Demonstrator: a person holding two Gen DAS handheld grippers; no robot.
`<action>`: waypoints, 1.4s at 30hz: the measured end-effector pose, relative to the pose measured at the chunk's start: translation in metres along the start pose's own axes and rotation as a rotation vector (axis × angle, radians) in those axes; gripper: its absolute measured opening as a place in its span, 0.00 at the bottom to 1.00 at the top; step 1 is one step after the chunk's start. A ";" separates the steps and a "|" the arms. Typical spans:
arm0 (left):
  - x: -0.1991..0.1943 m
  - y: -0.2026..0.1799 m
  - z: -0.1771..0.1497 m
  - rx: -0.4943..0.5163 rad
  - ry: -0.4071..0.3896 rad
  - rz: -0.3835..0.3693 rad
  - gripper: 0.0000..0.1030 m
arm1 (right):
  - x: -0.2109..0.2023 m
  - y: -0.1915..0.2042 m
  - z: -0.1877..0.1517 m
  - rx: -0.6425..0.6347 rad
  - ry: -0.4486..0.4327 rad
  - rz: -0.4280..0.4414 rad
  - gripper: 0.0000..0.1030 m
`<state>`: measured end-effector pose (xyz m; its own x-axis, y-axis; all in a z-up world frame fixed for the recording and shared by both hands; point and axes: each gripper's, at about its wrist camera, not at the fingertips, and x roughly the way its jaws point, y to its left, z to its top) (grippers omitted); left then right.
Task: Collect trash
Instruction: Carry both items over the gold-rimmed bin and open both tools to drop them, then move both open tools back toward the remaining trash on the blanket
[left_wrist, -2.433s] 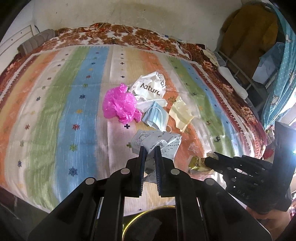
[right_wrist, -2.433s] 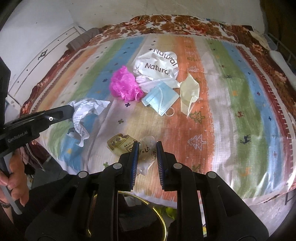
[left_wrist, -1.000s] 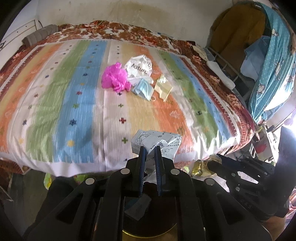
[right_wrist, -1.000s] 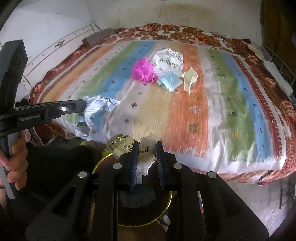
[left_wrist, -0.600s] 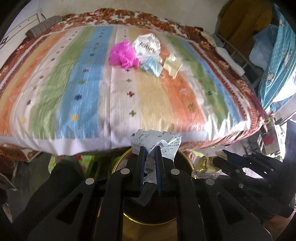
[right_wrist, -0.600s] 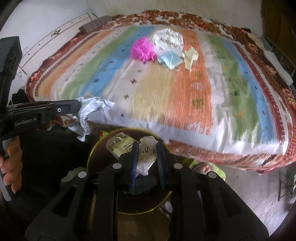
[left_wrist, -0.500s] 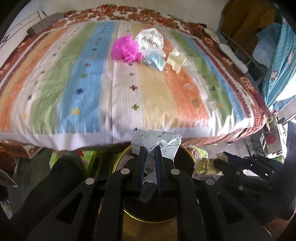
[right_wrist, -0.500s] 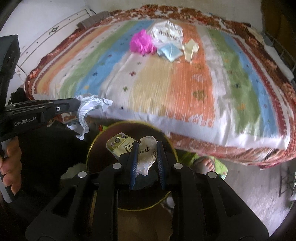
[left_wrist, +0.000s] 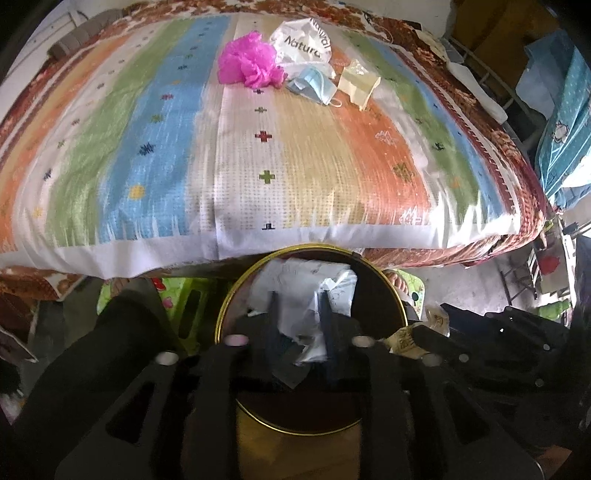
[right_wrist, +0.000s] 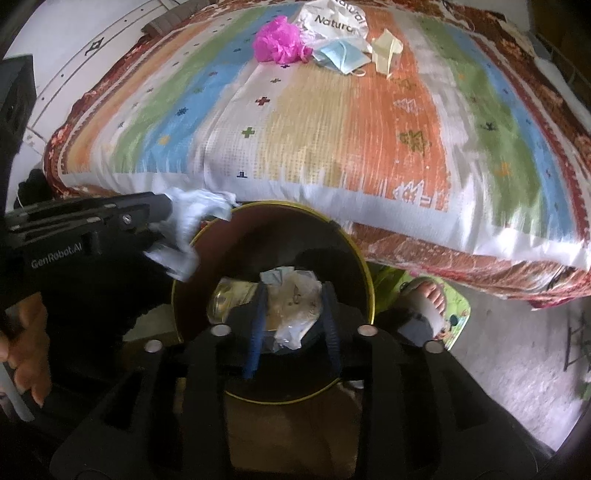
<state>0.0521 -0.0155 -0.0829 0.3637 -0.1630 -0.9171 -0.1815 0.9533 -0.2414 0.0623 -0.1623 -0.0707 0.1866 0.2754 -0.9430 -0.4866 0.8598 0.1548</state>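
Releasing featherlight, soft trash: left hand-held gripper (left_wrist: 297, 325), jaws just parting, lets crumpled paper (left_wrist: 314, 291) slip; right hand-held gripper (right_wrist: 293, 317) likewise frees its crinkly wrapper (right_wrist: 295, 306) above the bin (right_wrist: 365, 273) directly below.

My right gripper (right_wrist: 291, 314) points down into the gold-rimmed bin (right_wrist: 364, 269); its jaws have just been opening, a clear wrapper (right_wrist: 295, 306) loose between them. My left gripper (right_wrist: 162, 221) hangs at the bin's left rim with crumpled paper (right_wrist: 188, 221).
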 end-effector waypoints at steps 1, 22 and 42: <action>0.000 0.001 0.001 -0.009 -0.001 -0.003 0.34 | 0.000 0.000 0.000 0.002 0.000 -0.001 0.34; -0.028 0.036 0.035 -0.158 -0.099 -0.052 0.56 | -0.019 -0.005 0.026 0.038 -0.111 0.021 0.55; -0.044 0.049 0.104 -0.146 -0.235 0.036 0.94 | -0.062 -0.023 0.088 0.011 -0.303 -0.003 0.87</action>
<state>0.1223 0.0645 -0.0214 0.5535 -0.0497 -0.8313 -0.3220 0.9078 -0.2687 0.1370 -0.1612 0.0098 0.4350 0.3872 -0.8129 -0.4767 0.8650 0.1569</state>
